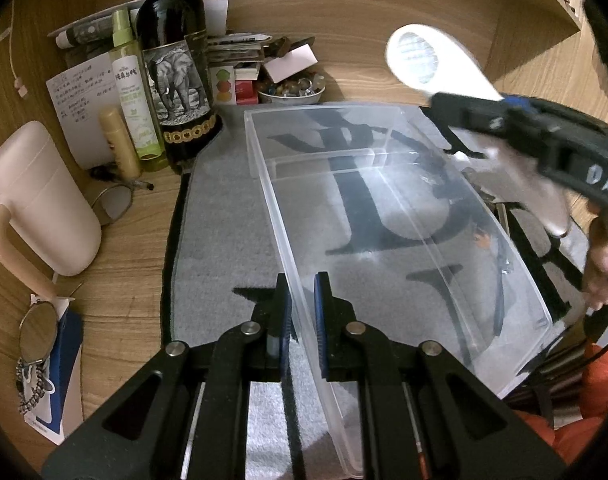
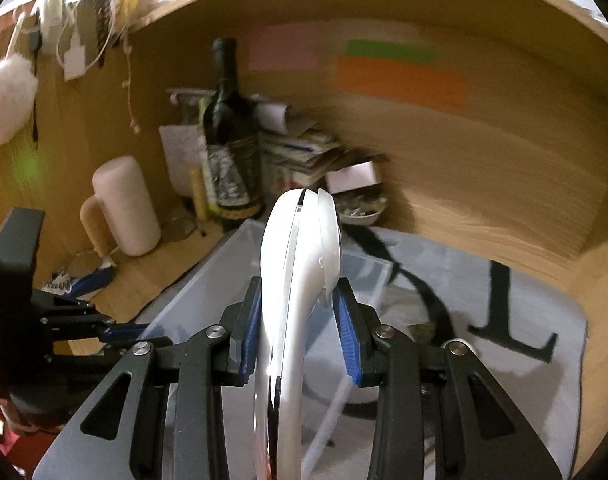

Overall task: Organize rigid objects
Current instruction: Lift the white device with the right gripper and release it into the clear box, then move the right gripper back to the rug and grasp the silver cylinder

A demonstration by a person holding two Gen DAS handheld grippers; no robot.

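Bin sits on grey mat, compartments bare: sorting barely begun by the look of it. Left gripper pinches bin's near wall. Right gripper clamps white handheld device by its middle, head forward, above the bin, not yet placed

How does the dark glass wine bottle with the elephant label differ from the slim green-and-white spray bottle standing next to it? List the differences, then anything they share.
The dark glass wine bottle is nearly black and opaque; the slim green-and-white spray bottle is pale, with a light green cap. The wine bottle is much wider and taller, its neck running out of view, while the spray bottle ends below its shoulder. The wine bottle's label shows an elephant; the spray bottle's carries printed text. Both stand upright on the wooden desk, side by side.
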